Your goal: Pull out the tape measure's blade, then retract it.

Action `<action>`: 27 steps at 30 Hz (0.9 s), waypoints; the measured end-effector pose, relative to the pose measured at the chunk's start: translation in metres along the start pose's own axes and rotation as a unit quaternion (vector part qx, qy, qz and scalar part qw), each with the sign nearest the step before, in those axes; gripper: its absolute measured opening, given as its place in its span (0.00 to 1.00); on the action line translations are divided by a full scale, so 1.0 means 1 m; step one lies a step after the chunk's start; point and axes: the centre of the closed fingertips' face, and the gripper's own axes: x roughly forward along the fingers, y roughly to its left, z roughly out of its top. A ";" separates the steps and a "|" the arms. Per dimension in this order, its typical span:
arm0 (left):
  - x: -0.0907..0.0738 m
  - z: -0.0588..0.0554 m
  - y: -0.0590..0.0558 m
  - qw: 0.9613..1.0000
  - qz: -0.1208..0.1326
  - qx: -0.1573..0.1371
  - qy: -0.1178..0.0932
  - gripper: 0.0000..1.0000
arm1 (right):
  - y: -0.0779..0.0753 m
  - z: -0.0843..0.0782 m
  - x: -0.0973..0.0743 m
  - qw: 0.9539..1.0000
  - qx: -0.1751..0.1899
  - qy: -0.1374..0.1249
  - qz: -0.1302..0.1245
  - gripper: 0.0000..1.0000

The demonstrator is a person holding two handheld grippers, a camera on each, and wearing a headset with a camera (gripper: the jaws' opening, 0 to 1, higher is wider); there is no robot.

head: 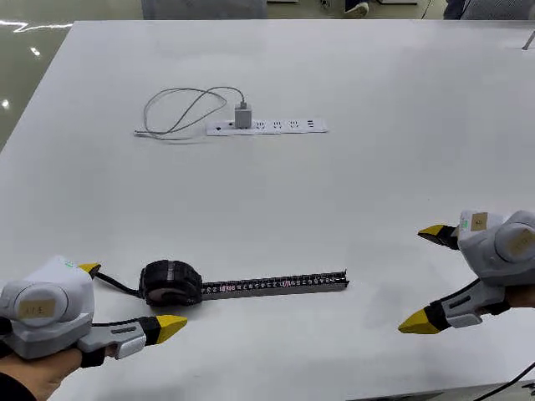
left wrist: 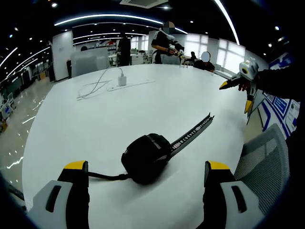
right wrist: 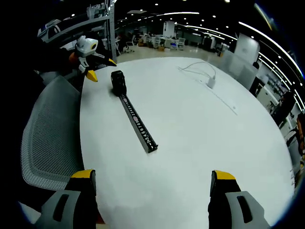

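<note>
Closest thing to the headset is the left tool (head: 131, 296) down in the bottom-left corner, jaws spread wide with nothing in them, yellow tips either side of the black wrist strap (head: 115, 285) that trails off the tape measure (head: 170, 282). The tape's black case sits on the white surface (head: 376, 167) just ahead of that tool, not touched by either jaw as far as I can see. The blade (head: 276, 285) is pulled out and lying flat, long axis running left to right in the head view, roughly along the near edge, case at the left end. The end hook (head: 344, 281) points toward the right tool (head: 422, 277). That tool is spread open too, holding nothing, and sits well apart from the hook. The blade has white markings and a reddish patch near the case, but it's all too small to read. Same with the tan stickers on both tools. The near edge of the surface is close behind the tape, with a grey mesh chair (right wrist: 47, 138) just off it in the right gripper view. Past the blade there's loads of bare room until you reach a white power strip (head: 267, 126) with a charger (head: 243, 115) plugged in and its cable (head: 180, 113) looped to the left.
</note>
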 end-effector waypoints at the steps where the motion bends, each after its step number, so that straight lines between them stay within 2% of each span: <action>1: 0.001 0.001 -0.001 1.000 0.001 -0.003 -0.001 0.99 | -0.001 0.001 0.001 1.000 -0.003 0.001 0.001 0.99; 4: 0.004 0.004 0.000 1.000 0.016 0.000 -0.004 0.99 | -0.001 0.002 0.003 1.000 -0.010 0.007 0.008 0.99; 8: 0.007 0.009 0.000 0.999 0.023 -0.018 -0.014 0.99 | -0.001 0.003 0.006 0.999 -0.026 0.015 0.012 0.99; 12: 0.011 0.011 0.000 0.999 0.031 -0.018 -0.010 0.99 | -0.003 0.005 0.010 0.999 -0.040 0.021 0.013 0.99; 17: 0.015 0.017 0.003 0.999 0.036 -0.029 -0.023 0.99 | -0.003 0.012 0.015 0.998 -0.051 0.024 0.021 0.99; 21: 0.018 0.023 0.003 0.997 0.048 -0.049 -0.038 0.99 | -0.006 0.016 0.020 0.997 -0.062 0.027 0.029 0.99; 27: 0.023 0.019 -0.002 0.997 0.059 -0.037 -0.033 0.99 | -0.009 0.022 0.029 0.996 -0.079 0.028 0.038 0.99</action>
